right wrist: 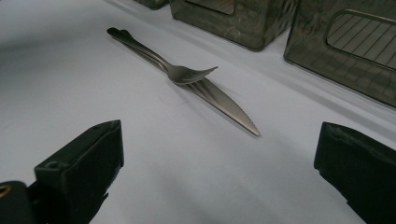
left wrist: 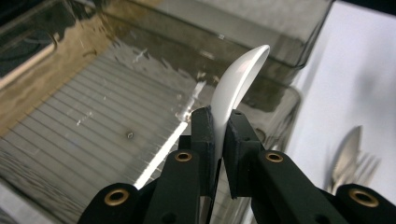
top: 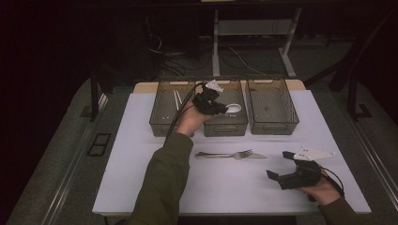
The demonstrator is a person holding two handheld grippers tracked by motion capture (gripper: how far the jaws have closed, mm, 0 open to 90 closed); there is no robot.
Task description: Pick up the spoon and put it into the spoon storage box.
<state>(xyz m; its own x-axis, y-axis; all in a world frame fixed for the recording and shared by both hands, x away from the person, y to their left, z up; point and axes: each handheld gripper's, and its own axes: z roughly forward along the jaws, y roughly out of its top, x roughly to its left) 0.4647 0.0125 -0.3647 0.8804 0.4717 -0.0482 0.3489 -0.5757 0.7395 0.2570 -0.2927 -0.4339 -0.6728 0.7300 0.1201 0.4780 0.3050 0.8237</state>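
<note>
Nearest on the counter (top: 141, 187), the right gripper (right wrist: 219, 172) waits with jaws wide and empty, aimed at the fork (right wrist: 187, 73) lying over the knife (right wrist: 224, 105) — likely next; beyond, the left gripper (left wrist: 219, 140) pinches a white spoon (left wrist: 238, 79) over the middle bin (top: 225, 125) — its own view shows the clamp
</note>
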